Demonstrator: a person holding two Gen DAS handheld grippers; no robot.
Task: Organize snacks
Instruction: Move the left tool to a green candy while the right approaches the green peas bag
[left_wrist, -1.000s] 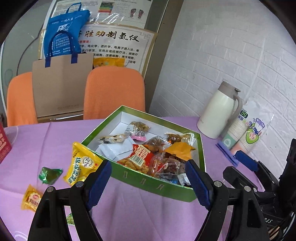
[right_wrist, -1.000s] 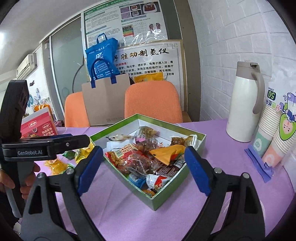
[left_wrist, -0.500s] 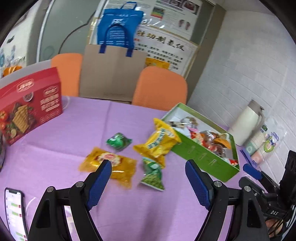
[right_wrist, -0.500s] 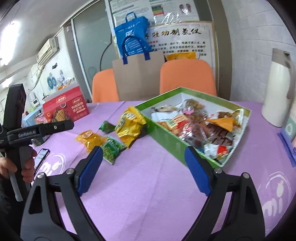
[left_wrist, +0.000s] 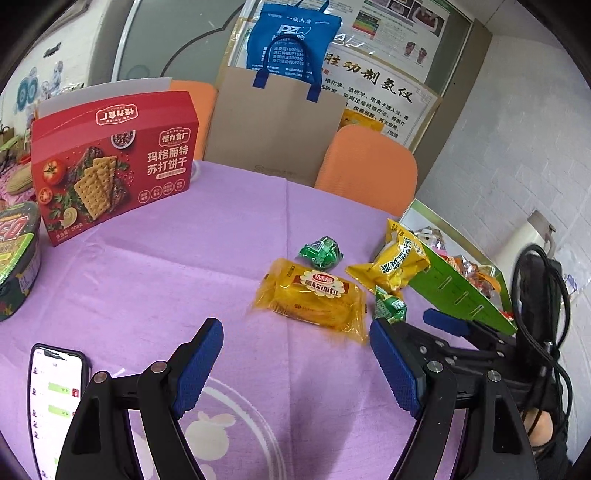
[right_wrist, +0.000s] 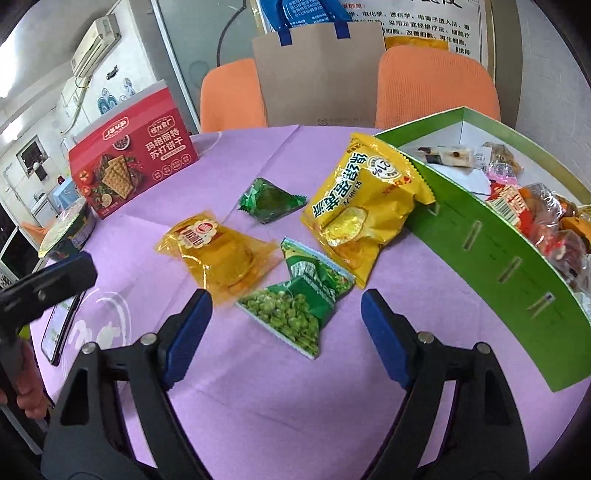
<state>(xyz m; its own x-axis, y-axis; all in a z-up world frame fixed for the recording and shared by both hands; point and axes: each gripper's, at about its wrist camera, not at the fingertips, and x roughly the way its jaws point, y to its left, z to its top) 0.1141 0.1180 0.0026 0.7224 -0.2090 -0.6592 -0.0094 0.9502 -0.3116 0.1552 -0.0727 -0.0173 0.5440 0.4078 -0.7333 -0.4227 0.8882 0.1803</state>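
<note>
A green box (right_wrist: 491, 247) (left_wrist: 458, 291) full of wrapped snacks stands at the right of the purple table. Loose beside it lie a yellow chip bag (right_wrist: 365, 199) (left_wrist: 399, 258), a green pea packet (right_wrist: 299, 299) (left_wrist: 389, 306), an orange bread packet (right_wrist: 221, 254) (left_wrist: 314, 295) and a small dark green packet (right_wrist: 269, 199) (left_wrist: 321, 251). My right gripper (right_wrist: 282, 321) is open, just short of the pea packet. My left gripper (left_wrist: 297, 354) is open, a little before the bread packet. Neither holds anything.
A red cracker box (left_wrist: 110, 166) (right_wrist: 129, 170) stands at the back left, a noodle bowl (left_wrist: 14, 258) (right_wrist: 66, 229) at the left edge. A phone (left_wrist: 55, 402) lies near the left gripper. Orange chairs (right_wrist: 432, 81) and a paper bag (left_wrist: 277, 125) stand behind the table, a white jug (left_wrist: 532, 236) at right.
Both views swung left from the green box and dropped lower toward the loose packets. The bread and pea packets now lie just ahead of the open grippers.
</note>
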